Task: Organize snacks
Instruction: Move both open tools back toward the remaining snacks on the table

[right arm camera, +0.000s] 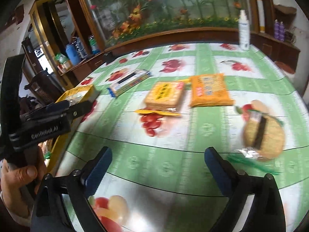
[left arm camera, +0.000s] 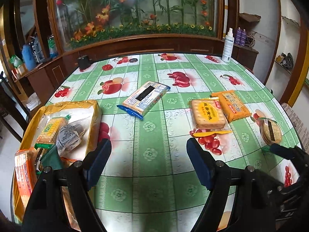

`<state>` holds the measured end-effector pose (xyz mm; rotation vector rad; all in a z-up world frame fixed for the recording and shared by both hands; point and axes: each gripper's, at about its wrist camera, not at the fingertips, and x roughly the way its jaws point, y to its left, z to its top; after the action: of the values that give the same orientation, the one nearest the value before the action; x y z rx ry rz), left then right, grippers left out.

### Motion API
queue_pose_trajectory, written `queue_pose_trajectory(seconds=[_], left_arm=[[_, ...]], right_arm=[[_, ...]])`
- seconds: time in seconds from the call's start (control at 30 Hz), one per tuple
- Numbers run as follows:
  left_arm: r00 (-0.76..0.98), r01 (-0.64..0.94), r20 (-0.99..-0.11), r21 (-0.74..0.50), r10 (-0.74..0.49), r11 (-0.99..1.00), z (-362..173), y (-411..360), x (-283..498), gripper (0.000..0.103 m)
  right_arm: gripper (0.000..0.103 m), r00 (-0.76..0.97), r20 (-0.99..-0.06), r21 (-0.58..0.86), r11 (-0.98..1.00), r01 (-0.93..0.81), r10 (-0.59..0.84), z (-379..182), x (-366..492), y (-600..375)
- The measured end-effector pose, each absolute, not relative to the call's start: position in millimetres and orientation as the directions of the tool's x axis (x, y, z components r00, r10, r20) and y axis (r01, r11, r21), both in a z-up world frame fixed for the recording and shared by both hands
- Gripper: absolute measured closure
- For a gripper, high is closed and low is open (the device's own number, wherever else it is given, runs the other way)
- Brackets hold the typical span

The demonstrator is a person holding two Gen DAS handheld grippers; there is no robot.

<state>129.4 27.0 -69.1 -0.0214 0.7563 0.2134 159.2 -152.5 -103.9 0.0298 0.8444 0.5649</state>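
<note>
A white spray bottle (left arm camera: 228, 45) stands far ahead of the jaws, to the right, on the fruit-print tablecloth (left arm camera: 154, 135). Beyond it, two purple bottles (left arm camera: 241, 36) share a shelf. Far ahead left sits a small dark box (left arm camera: 84, 62), perhaps a holder. Behind everything, a glass flower display (left arm camera: 135, 9).

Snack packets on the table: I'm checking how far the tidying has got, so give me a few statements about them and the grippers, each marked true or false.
1. The blue-edged cracker packet lies on the tablecloth, outside the yellow box. True.
2. The right gripper is clamped on the round cracker packet. False: its jaws stand open and empty, and the packet lies to its right.
3. The yellow box already holds several packets. True.
4. The spray bottle lies on its side. False: it stands upright at the far edge.
5. The left gripper holds nothing. True.
</note>
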Motion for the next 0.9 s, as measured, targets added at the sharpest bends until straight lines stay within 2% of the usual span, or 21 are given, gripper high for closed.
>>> queue_pose_trajectory(seconds=[0.53, 0.9], left_arm=[[0.683, -0.193, -0.705, 0.078, 0.191, 0.978, -78, 1, 154, 0.023], [0.659, -0.19, -0.73, 0.069, 0.18, 0.979, -89, -4, 165, 0.023]], right_arm=[[0.0, 0.642, -0.717, 0.163, 0.961, -0.225, 0.272, -107, 178, -241], [0.0, 0.588, -0.773, 0.231, 0.969, -0.088, 0.238, -129, 212, -273]])
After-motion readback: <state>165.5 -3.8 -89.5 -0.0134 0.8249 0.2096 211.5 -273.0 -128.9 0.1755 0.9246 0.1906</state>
